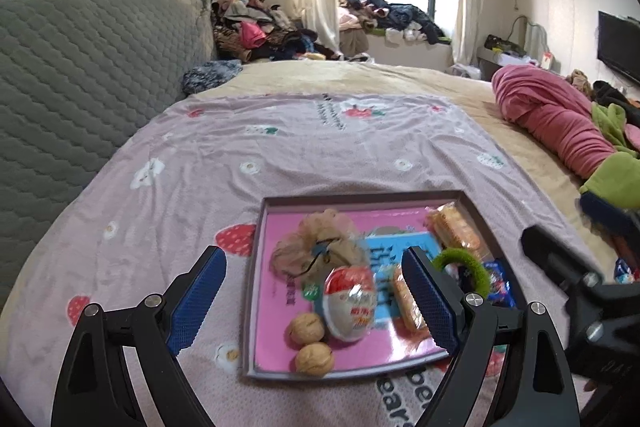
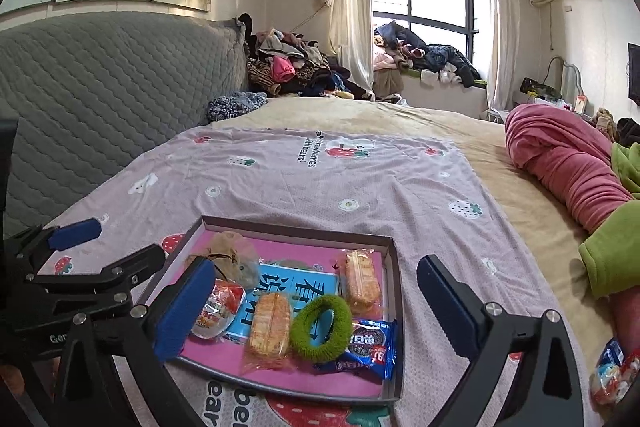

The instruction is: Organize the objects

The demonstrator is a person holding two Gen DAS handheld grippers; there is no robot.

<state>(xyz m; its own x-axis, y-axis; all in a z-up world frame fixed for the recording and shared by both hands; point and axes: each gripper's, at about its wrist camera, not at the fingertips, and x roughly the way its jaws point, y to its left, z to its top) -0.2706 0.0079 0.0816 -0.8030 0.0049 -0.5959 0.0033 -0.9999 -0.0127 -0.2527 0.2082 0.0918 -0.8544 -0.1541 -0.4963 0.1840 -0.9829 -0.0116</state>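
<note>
Both claws spread wide, nothing between the pads: left claw (image 1: 316, 301) above the near left part of the tray (image 1: 360, 195), right claw (image 2: 316, 303) above its near right part. Tray flat on the strawberry-print sheet (image 1: 280, 147) of the bed, already loaded: two walnuts (image 1: 310, 343) at the near edge, foil-wrapped egg (image 1: 350, 303) just behind them, mesh pouch (image 1: 320, 247) beyond, two wrapped biscuit packs (image 2: 270, 323), green fuzzy hair ring (image 2: 320, 323) overlapping the blue cookie packet (image 2: 366, 347).

Judged close to done, with a couple of small wrapped snacks (image 2: 612, 371) off the tray at the far right of the right wrist view, blurred. To finish well:

- Bring the right claw over to those snacks with pads kept apart.
- Pinch across the narrow side of one wrapper, lightly, to avoid crushing.
- Set it in the bare pink patch, clear of the hair ring.
- Keep the left claw away from the walnuts; likely to roll.
</note>
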